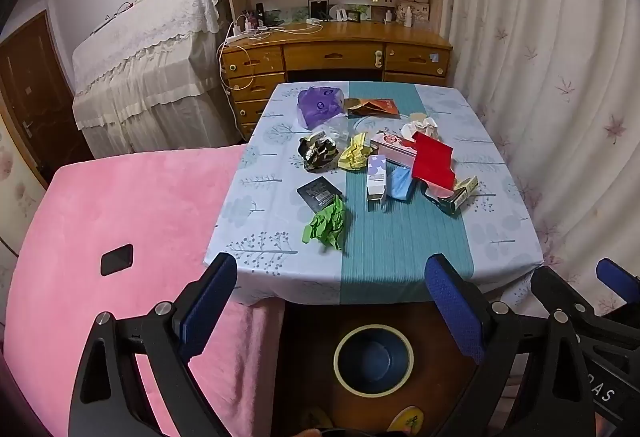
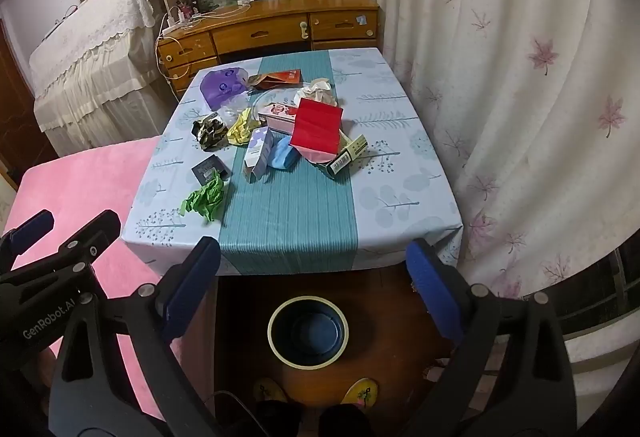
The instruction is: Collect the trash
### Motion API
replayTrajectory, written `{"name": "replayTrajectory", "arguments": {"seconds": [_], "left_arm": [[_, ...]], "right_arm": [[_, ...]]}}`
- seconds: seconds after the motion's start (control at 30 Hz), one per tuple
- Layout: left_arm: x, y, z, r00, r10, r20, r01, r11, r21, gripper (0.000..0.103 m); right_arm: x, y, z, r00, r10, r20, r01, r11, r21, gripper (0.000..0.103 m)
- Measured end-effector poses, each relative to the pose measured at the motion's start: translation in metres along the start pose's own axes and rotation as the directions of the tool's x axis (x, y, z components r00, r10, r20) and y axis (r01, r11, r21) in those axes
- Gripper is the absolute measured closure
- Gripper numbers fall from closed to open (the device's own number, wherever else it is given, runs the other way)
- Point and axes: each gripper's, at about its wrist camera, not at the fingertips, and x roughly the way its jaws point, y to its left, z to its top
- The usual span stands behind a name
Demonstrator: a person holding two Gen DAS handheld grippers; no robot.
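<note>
Blue-padded jaws are standing wide and empty on both tools: the left gripper (image 1: 332, 281) and the right gripper (image 2: 314, 263) are hovering short of the table (image 1: 400, 249), tilted downward. No piece is being held, so collection is judged to be at its opening step. Trash is lying clustered at table centre: green crumpled paper (image 1: 326, 223) at 7 o'clock of the cluster, a red bag (image 1: 434, 161) at 3 o'clock, a purple bag (image 1: 318, 105) at 11 o'clock. A bin (image 1: 374, 359) is sitting on the floor below the near table edge. Next move is calling for 1 gripper advancing over the nearest piece, probably the green paper. "GenRobot.AI" is reading on the left tool; package print is illegible.
</note>
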Motion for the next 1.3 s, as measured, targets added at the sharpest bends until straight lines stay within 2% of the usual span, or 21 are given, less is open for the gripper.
{"name": "replayTrajectory", "arguments": {"seconds": [0.27,0.8,1.0,1.3], "left_arm": [[-0.004,0.000,-0.001,1.000,-0.013,-0.008,0.013,1.000,-0.001,0.007],[0.015,0.007,-0.003,0.999,-0.012,-0.030,0.012,1.000,-0.010,0.007],[0.018,0.009,-0.002,0.999,-0.025,-0.031,0.025,1.000,-0.016,0.007],[0.013,0.013,-0.003,0.999,-0.021,-0.027,0.021,1.000,-0.011,0.007]], "right_arm": [[0.002,0.002,0.000,1.000,-0.001,-0.002,0.001,1.000,0.000,0.009],[0.003,0.006,0.001,1.000,-0.004,-0.004,0.004,1.000,-0.002,0.009],[-0.006,0.009,-0.004,0.999,0.032,0.016,-0.032,0.999,0.006,0.009],[-0.009,0.013,-0.004,0.999,0.029,0.016,-0.029,1.000,0.009,0.009]]}}
